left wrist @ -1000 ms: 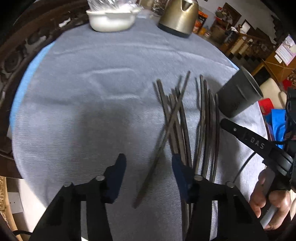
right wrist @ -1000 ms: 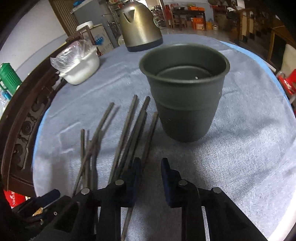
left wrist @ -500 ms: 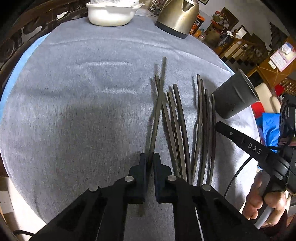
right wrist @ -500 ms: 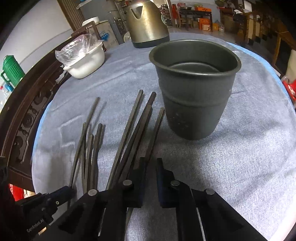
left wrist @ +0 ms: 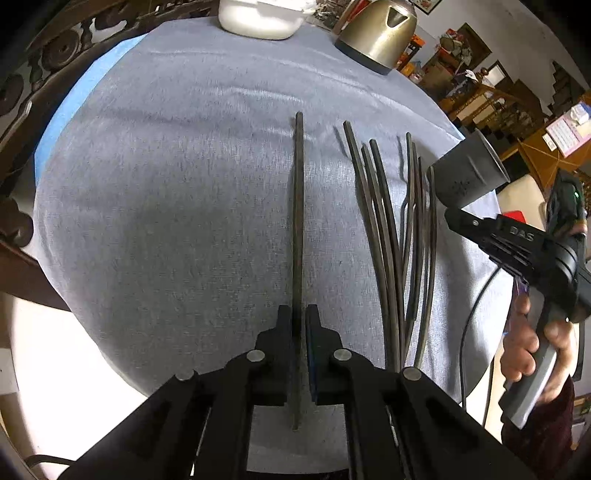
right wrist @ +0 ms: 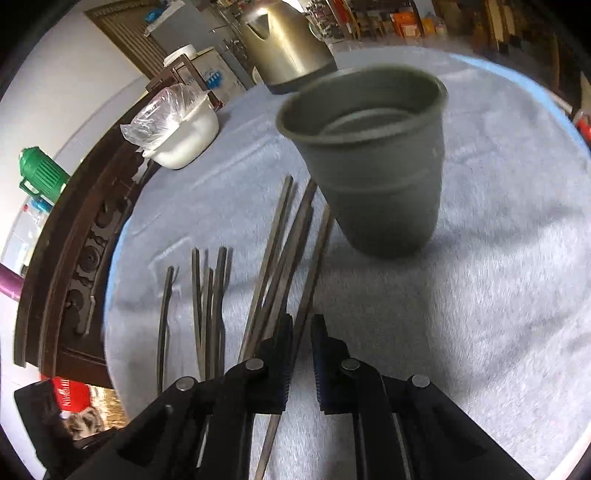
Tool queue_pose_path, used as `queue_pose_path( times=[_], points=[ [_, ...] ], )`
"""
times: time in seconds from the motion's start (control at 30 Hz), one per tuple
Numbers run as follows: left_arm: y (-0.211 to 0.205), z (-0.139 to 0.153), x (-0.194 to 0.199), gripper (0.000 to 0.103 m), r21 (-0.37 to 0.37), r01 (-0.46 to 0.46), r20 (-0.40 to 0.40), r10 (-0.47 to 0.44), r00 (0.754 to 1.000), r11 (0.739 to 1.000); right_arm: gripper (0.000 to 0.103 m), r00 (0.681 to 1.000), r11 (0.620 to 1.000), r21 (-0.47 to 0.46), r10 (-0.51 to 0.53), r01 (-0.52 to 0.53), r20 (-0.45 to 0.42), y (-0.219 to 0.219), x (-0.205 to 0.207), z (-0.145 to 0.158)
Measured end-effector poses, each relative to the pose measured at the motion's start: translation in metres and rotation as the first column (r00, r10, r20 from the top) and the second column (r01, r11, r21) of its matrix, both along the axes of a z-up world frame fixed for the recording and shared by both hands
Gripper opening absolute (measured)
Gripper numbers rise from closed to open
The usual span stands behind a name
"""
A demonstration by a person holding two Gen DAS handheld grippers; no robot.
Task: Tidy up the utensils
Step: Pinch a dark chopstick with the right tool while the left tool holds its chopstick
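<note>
The left gripper (left wrist: 298, 314) is clamped on one chopstick (left wrist: 298, 206), with both pads tight against its sides close to its near end. The chopstick runs straight from the near edge of the table (left wrist: 166, 184) toward the far edge. Its short tail pokes out behind the fingers, over the near edge. It lies well apart from the bunch (left wrist: 391, 229). I cannot tell whether it rests on the cloth or hangs just above it. The gripper points steeply down from over the near edge.

The right gripper (right wrist: 302, 325) has its jaws only a little apart and opening. A second chopstick (right wrist: 314, 266) passes between them, lying against the pad on the bunch's side, and a sliver of cloth shows by the other pad. Its far tip reaches the foot of the cup (right wrist: 373, 177), and its near end sticks out behind the fingers. This gripper also slants steeply down. In the left view a hand (left wrist: 528, 339) holds it by the handle over the right edge.

The bunch lies fanned on the cloth, touching and crossing, between the first chopstick and the cup, ends toward the near and far edges. The cup stands near the right edge, mouth up and blurred in the right view.

A kettle (left wrist: 376, 33) and a white bowl (left wrist: 258, 18) stand at the far edge.
</note>
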State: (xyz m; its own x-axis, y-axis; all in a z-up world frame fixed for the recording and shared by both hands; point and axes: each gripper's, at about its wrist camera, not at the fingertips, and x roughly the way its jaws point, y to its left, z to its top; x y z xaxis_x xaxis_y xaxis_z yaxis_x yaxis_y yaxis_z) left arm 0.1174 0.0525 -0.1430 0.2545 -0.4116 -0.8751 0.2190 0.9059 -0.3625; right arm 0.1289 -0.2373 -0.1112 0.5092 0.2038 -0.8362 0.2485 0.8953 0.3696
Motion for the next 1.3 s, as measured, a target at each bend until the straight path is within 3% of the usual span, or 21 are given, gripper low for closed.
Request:
queue_pose_path(
  times=[0.07,0.13,0.37,0.47,0.57,0.73,0.93,1.17,1.3],
  points=[
    [0.004,0.007,0.006,0.017,0.007,-0.004,0.029,0.004,1.0,1.0,0.013,1.0,1.0,-0.005,-0.008,0.008,-0.014,0.003,0.005,-0.002],
    [0.007,0.013,0.018,0.033,0.003,-0.02,0.049,0.02,0.999,1.0,0.013,0.999,0.999,0.001,-0.033,0.033,-0.032,0.005,0.012,-0.006],
    [-0.008,0.015,0.064,0.033,-0.004,0.004,0.041,-0.004,0.999,1.0,0.021,0.996,0.997,-0.053,-0.062,0.059,-0.056,0.011,0.023,-0.013],
    [-0.018,0.01,0.082,0.033,0.004,0.011,0.011,-0.011,1.0,1.0,0.019,0.998,0.993,-0.114,-0.022,0.015,-0.064,0.017,0.025,-0.012],
    [-0.027,0.001,0.092,0.032,0.011,0.012,-0.026,-0.012,1.0,1.0,0.012,0.997,0.991,-0.134,0.011,-0.021,-0.077,0.02,0.026,-0.013],
    [-0.033,-0.003,0.102,0.011,0.002,-0.002,-0.042,0.002,0.999,1.0,0.011,0.991,0.983,-0.153,0.085,-0.101,-0.106,0.02,0.013,-0.012],
    [-0.027,-0.004,0.1,0.007,-0.004,-0.018,-0.052,0.018,0.998,1.0,0.011,0.971,0.969,-0.154,0.166,-0.193,-0.174,0.013,-0.005,-0.012],
    [-0.03,-0.002,0.1,0.007,0.035,-0.012,-0.073,0.014,0.997,0.999,0.013,0.973,0.987,-0.096,0.107,-0.128,-0.204,-0.001,0.013,-0.013],
    [-0.038,-0.003,0.112,0.008,0.057,-0.012,-0.073,0.016,0.997,0.998,0.014,0.982,0.988,-0.105,0.096,-0.113,-0.161,-0.002,0.022,-0.013]
  ],
)
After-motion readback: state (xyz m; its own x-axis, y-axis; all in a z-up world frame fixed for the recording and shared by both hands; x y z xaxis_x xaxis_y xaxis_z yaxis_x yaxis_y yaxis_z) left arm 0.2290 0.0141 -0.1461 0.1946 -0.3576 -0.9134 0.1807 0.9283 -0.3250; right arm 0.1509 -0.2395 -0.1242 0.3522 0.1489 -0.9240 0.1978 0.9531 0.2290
